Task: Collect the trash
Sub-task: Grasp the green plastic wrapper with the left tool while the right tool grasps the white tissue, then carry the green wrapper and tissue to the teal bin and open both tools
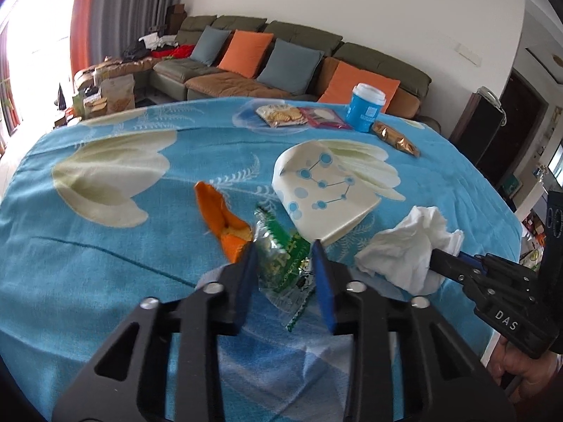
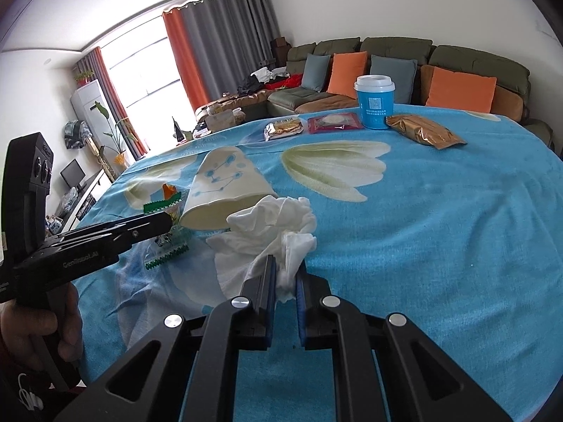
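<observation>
The left tongs point(image 1: 283, 256) stand open astride the green wrapper point(image 1: 281, 263) on the table point(image 1: 105, 263). Just right, the right tongs point(image 2: 285, 274) pinch the crumpled tissue point(image 2: 274, 225), near the tipped paper cup point(image 2: 225, 190).

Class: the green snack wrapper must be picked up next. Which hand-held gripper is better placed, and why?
Left. The left hand-held gripper is open and straddles the green wrapper; the right hand-held gripper is already shut on the crumpled tissue.
</observation>
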